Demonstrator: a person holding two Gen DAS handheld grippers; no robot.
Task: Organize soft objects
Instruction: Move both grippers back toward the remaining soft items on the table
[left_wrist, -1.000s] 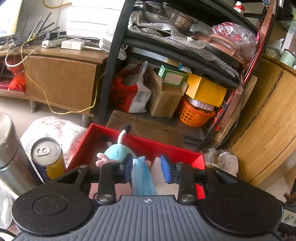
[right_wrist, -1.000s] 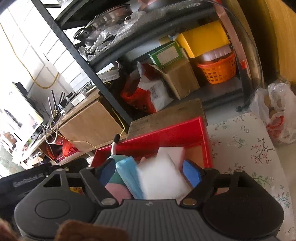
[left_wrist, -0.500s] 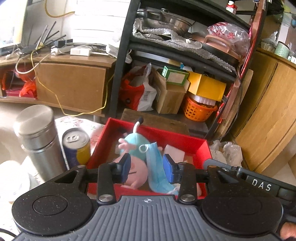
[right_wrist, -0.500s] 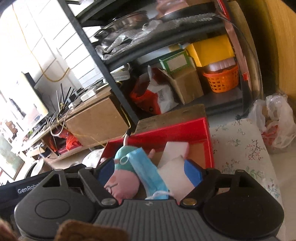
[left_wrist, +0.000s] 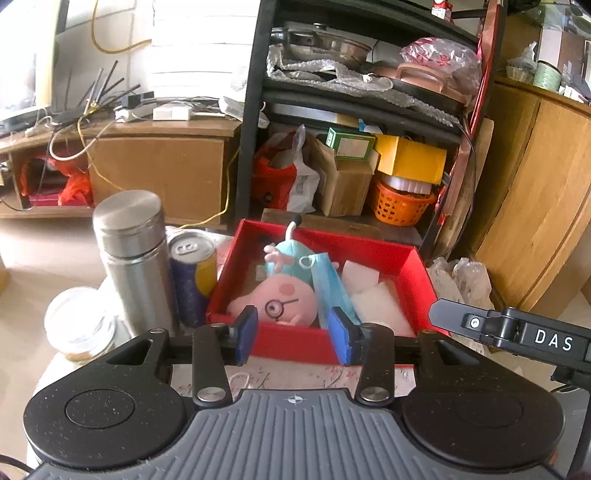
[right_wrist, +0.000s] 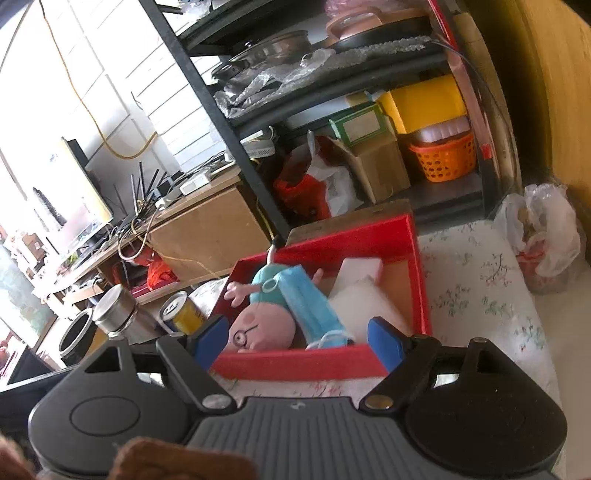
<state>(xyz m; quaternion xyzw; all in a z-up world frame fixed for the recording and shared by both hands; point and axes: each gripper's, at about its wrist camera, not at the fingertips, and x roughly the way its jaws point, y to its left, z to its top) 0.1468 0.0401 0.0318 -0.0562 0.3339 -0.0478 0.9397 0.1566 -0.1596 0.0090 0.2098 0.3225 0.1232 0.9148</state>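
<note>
A red box (left_wrist: 417, 266) (right_wrist: 419, 280) on the flowered tablecloth holds a pink plush pig in a teal dress (left_wrist: 282, 299) (right_wrist: 260, 325), a blue face mask (left_wrist: 327, 284) (right_wrist: 306, 295) draped over it, and white sponges (left_wrist: 373, 295) (right_wrist: 364, 291) on the right. My left gripper (left_wrist: 293, 334) hovers in front of the box's near wall, its jaws opening with nothing between them. My right gripper (right_wrist: 297, 345) also hangs at the near wall, open and empty. Part of the right gripper (left_wrist: 517, 332) shows in the left wrist view.
A steel flask (left_wrist: 133, 254) (right_wrist: 114, 310), a drink can (left_wrist: 192, 273) (right_wrist: 183, 312) and a glass jar (left_wrist: 77, 325) stand left of the box. Behind are a black shelf rack (left_wrist: 255, 110) with boxes and an orange basket (left_wrist: 400, 203), a wooden cabinet (left_wrist: 535, 192) and a plastic bag (right_wrist: 546, 236).
Both grippers have drawn back from inside the box to its near wall. The mask and sponges now lie in the box, free of the jaws. The flask and can have come into view.
</note>
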